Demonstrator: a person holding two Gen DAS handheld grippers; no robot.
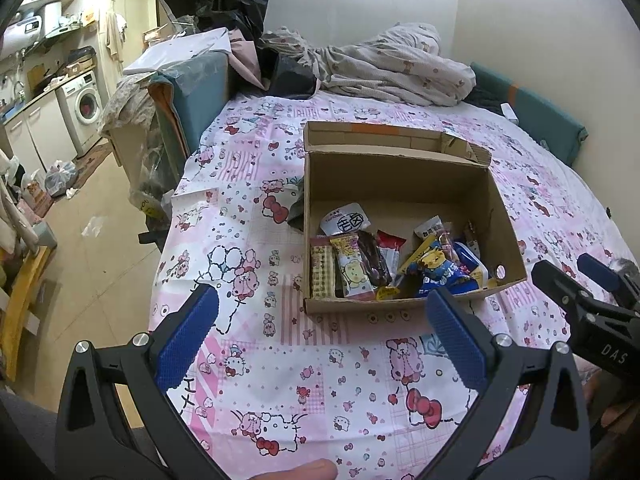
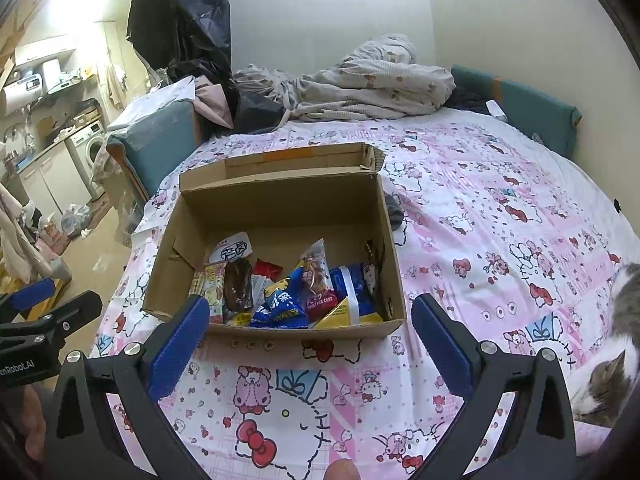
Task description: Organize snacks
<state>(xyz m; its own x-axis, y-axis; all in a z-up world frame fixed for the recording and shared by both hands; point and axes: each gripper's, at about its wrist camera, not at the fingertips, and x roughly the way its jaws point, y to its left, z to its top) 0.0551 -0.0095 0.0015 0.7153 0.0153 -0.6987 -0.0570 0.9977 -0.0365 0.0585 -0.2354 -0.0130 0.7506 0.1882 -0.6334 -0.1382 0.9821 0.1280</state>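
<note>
Both blue-padded grippers, left [image 1: 320, 336] and right [image 2: 310, 338], gape empty; approach the brown cardboard box [image 2: 192, 280] of snack packets [image 2: 288, 300] gently, minding the cat [image 2: 612, 360].

We are holding the right gripper [image 2: 310, 322] wide open above the patterned bedsheet [image 2: 480, 208], its blue pads [image 2: 180, 344] empty, just before the cardboard box [image 2: 280, 200]. Snack packets [image 2: 296, 296] are lying piled inside the box. A cat [image 2: 616, 368] is lying at the right edge. The left gripper [image 2: 44, 308] is showing at the left.
</note>
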